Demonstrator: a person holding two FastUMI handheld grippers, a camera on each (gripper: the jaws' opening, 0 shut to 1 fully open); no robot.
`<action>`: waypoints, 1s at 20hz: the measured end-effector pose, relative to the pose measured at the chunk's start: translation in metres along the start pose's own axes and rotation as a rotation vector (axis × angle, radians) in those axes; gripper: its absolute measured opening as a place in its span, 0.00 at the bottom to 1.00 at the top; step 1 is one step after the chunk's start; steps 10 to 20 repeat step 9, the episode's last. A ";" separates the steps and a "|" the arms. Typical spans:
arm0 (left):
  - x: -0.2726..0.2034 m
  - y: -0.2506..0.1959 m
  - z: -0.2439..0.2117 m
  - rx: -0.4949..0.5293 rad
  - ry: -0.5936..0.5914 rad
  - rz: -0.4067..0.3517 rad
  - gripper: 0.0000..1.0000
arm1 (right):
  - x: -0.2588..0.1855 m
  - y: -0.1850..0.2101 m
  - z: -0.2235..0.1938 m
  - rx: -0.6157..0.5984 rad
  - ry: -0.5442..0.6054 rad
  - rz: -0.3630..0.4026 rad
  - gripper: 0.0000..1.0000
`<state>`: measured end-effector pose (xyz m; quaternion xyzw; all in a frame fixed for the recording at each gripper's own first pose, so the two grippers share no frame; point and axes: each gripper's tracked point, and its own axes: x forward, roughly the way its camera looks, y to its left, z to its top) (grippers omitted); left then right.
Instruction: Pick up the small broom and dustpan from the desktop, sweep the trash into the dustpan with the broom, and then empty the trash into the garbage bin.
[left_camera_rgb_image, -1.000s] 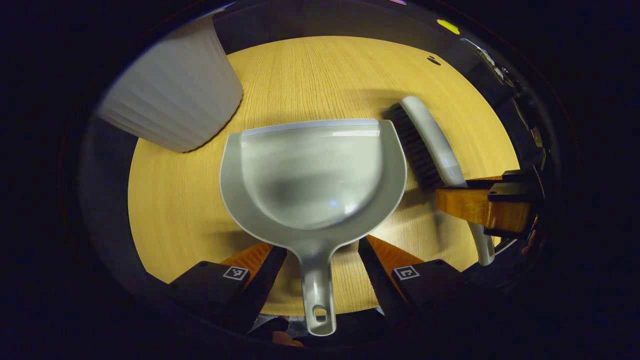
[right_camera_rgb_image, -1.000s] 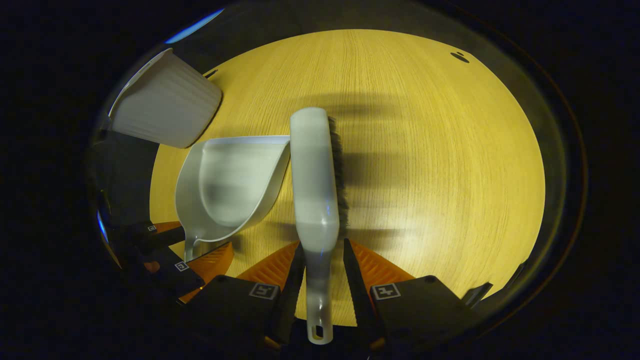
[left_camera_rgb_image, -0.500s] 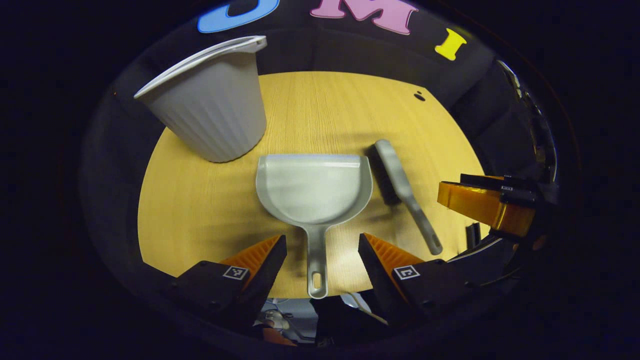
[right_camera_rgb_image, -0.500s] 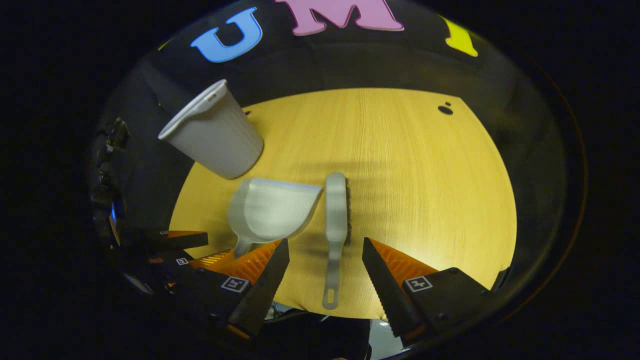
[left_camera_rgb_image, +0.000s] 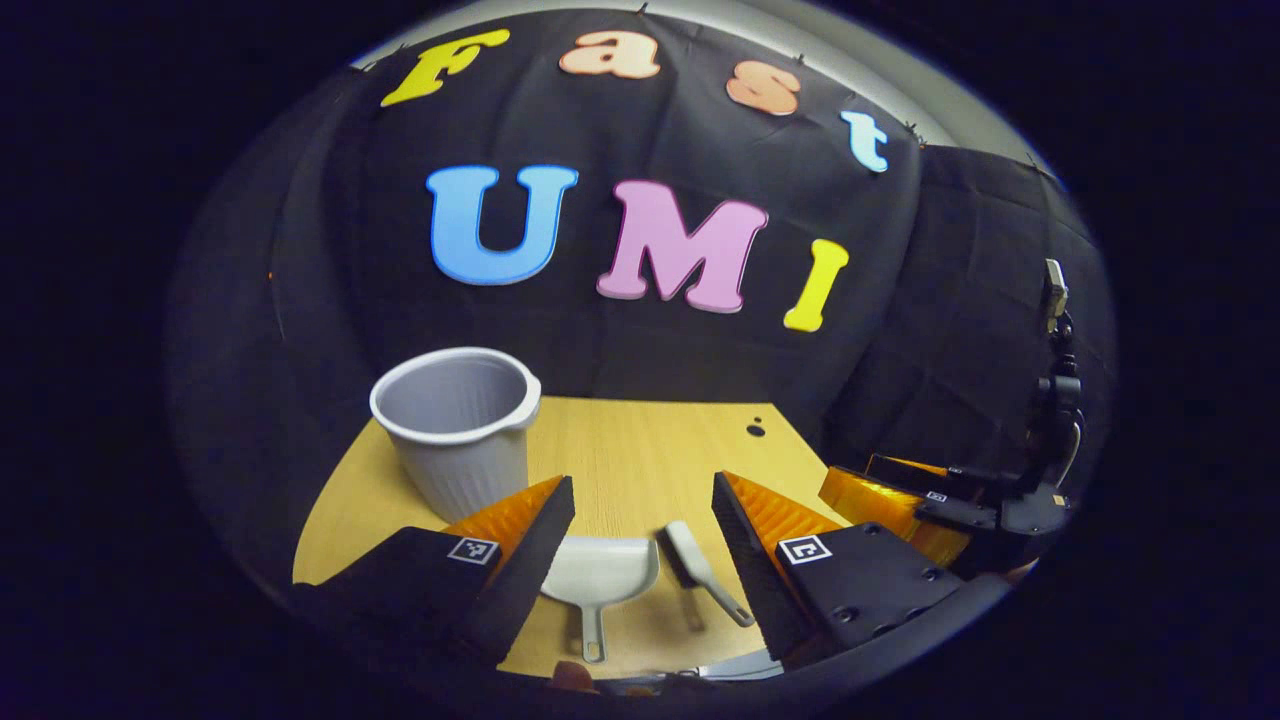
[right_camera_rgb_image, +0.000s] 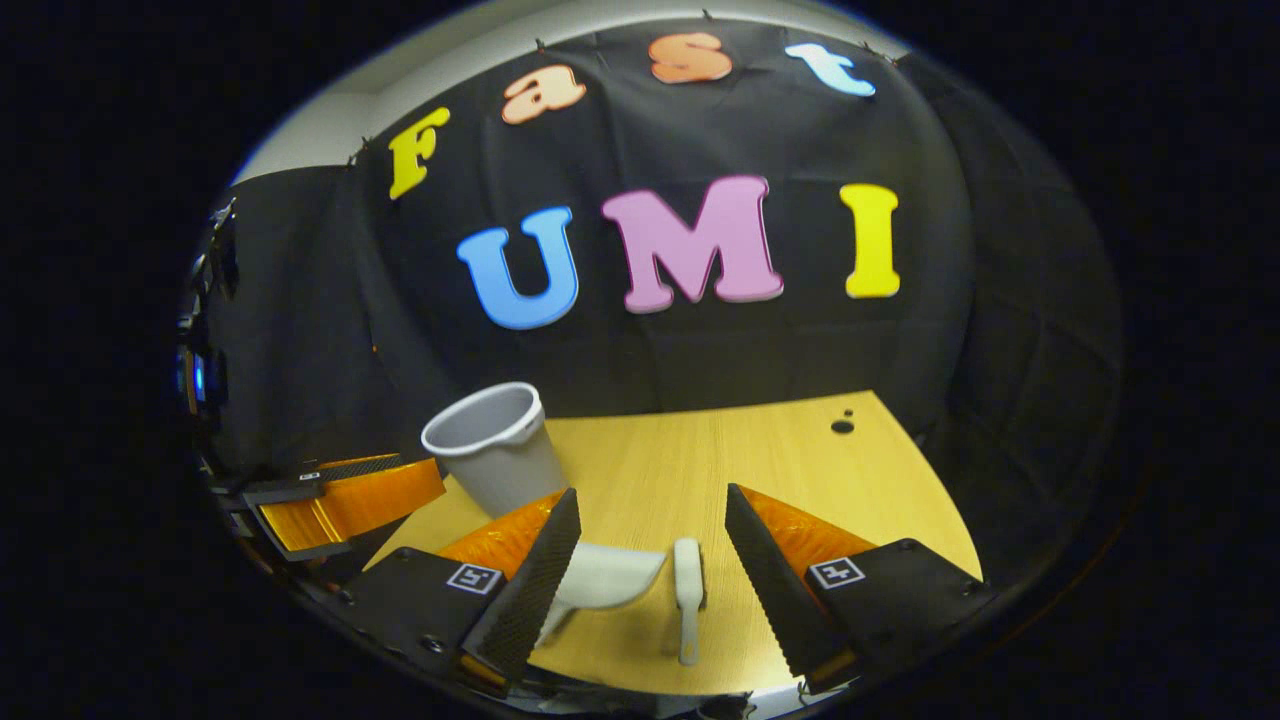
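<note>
Left gripper view: left gripper (left_camera_rgb_image: 640, 545) has pulled back from dustpan (left_camera_rgb_image: 600, 572), fingers wide, empty.
Right gripper view: right gripper (right_camera_rgb_image: 650, 565) has retreated above broom (right_camera_rgb_image: 688, 588), near dustpan, wide, empty.

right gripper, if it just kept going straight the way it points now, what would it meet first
Probably the desktop, past the broom and dustpan lying low between the open right gripper fingers. If it points higher, the black cloth wall comes first; depth is unclear.

Wooden desktop (left_camera_rgb_image: 640, 450) carries bin (left_camera_rgb_image: 458, 430), dustpan (left_camera_rgb_image: 598, 572), apparently broom (left_camera_rgb_image: 700, 572).
</note>
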<state>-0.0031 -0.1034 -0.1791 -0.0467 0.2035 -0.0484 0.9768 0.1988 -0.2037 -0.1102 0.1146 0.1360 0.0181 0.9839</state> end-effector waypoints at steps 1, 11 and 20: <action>-0.008 -0.001 0.008 0.037 -0.065 0.011 0.84 | -0.004 0.001 0.019 -0.019 -0.083 -0.010 0.95; -0.066 -0.009 0.033 0.148 -0.346 0.087 0.82 | -0.010 0.031 0.061 -0.044 -0.269 0.079 0.94; -0.066 -0.009 0.033 0.148 -0.346 0.087 0.82 | -0.010 0.031 0.061 -0.044 -0.269 0.079 0.94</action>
